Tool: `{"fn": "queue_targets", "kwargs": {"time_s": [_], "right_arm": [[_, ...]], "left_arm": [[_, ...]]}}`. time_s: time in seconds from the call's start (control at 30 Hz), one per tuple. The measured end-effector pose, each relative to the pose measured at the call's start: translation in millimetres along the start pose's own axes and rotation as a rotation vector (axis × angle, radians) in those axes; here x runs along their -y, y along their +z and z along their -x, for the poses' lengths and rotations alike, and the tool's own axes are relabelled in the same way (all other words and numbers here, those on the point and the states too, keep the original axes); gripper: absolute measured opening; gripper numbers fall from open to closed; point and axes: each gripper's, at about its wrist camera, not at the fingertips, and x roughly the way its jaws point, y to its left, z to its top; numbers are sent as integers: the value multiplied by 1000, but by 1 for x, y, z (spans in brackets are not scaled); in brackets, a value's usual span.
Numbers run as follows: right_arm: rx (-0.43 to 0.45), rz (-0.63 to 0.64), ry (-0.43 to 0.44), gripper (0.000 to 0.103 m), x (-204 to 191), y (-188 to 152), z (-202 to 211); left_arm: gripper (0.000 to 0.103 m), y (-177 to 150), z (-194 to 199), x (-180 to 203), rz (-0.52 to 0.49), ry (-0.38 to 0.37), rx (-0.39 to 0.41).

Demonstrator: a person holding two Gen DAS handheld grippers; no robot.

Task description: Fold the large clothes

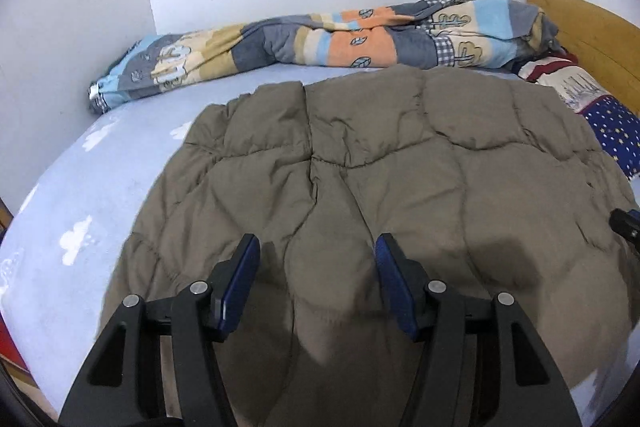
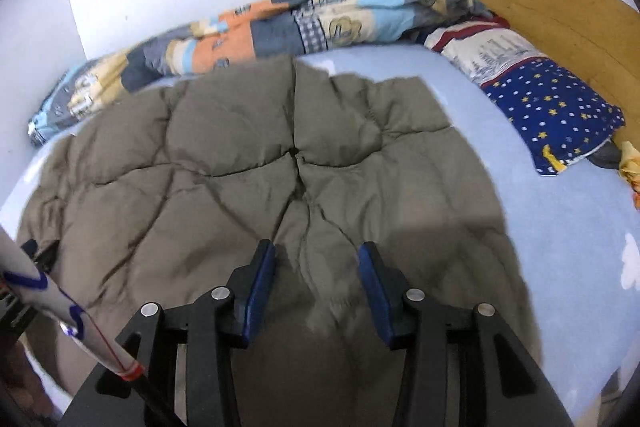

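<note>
A grey-brown quilted jacket (image 1: 400,155) lies spread flat on the light blue bed sheet (image 1: 80,195). My left gripper (image 1: 316,247) hangs over its near edge, and a puffed fold of the fabric fills the gap between the blue pads (image 1: 240,283). In the right wrist view the same jacket (image 2: 240,155) reaches toward the far wall. My right gripper (image 2: 316,255) is at its near edge too, with bunched fabric pinched between the pads (image 2: 376,291). The other gripper's black tip (image 1: 624,223) shows at the jacket's right edge.
A patchwork quilt (image 1: 320,39) is bunched along the far wall. A star-printed blue pillow (image 2: 552,107) lies at the right by the wooden headboard (image 2: 560,11). A white piece with blue marks (image 2: 60,303) crosses the lower left of the right wrist view.
</note>
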Motion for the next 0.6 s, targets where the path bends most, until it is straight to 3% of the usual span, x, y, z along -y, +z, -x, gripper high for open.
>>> {"fn": "queue_targets", "kwargs": {"time_s": [0.23,0.47,0.6], "right_arm": [[-12,-73,-84,49,19,-38,43],[-126,-82,-91,53,22,-49,18],[-92,-77,-129,54,19,-47,25]], "left_arm": [[59,-21,25,-2,-19,-9,1],[60,-27,19,-1,-37,12,-17],[60,-28,21,-2,-41,17,-13]]}}
